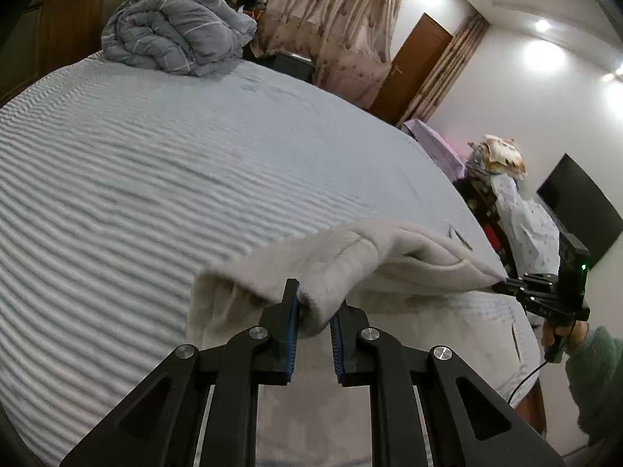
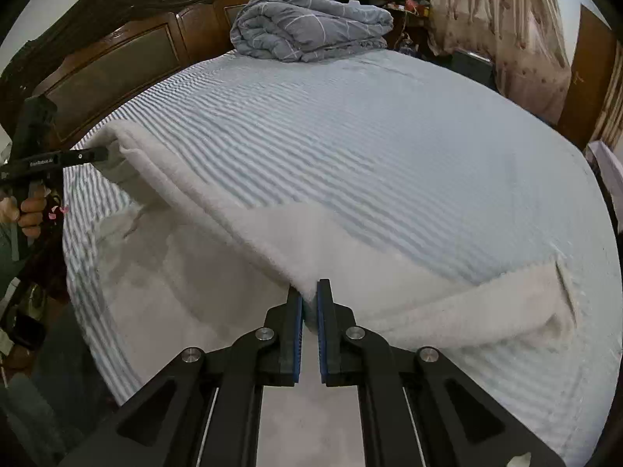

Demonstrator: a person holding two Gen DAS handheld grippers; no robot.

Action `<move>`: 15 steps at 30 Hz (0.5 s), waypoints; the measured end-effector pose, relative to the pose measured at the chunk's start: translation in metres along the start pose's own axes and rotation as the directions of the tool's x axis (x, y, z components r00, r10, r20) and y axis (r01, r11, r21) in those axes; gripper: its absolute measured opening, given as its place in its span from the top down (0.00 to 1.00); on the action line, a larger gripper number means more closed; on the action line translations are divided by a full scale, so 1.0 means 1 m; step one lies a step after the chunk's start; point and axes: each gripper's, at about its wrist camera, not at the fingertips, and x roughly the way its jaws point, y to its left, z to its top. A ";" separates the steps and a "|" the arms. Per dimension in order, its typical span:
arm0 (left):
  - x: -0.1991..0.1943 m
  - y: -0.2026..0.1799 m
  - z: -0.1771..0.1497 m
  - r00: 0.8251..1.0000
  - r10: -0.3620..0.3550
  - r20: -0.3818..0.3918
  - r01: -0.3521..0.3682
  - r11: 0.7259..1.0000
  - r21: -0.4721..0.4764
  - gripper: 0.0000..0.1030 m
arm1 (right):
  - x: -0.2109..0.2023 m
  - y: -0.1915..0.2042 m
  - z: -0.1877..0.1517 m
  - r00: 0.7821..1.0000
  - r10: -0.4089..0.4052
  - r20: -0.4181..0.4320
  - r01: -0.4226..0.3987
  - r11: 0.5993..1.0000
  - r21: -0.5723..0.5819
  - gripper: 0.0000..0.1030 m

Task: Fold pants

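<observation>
Here the left claw (image 1: 314, 313) and the right claw (image 2: 310, 303) each pinch an edge of the white pants (image 2: 202, 194), lifted above the bed (image 2: 389, 148), with bare bed beyond.

The pants (image 2: 218, 272) lie on the bed (image 2: 389, 148) at its 6 o'clock edge. A rolled quilt (image 2: 307, 27) sits on the bed at 12 o'clock, before the headboard (image 2: 117, 62); curtains (image 2: 506, 31) hang at 2 o'clock.

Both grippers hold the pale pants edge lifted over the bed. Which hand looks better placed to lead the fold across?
Neither clearly. The left gripper and right gripper are both shut on the pants, stretching one raised edge between them above the striped bedsheet. They probably have to carry it over together.
</observation>
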 end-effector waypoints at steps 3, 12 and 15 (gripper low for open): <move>-0.009 0.003 -0.030 1.000 -0.005 -0.028 0.003 0.999 -0.049 0.87 | -0.007 0.012 -0.030 1.000 0.017 -0.008 -0.016 0.999 0.042 0.95; -0.003 -0.006 -0.105 0.988 0.047 -0.148 -0.056 0.997 -0.061 0.89 | 0.023 0.041 -0.111 0.991 -0.003 -0.136 0.015 0.996 0.086 0.94; 0.005 -0.005 -0.118 0.979 0.081 -0.185 -0.094 0.993 -0.066 0.88 | 0.045 0.050 -0.128 0.983 -0.027 -0.180 0.045 0.994 0.097 0.91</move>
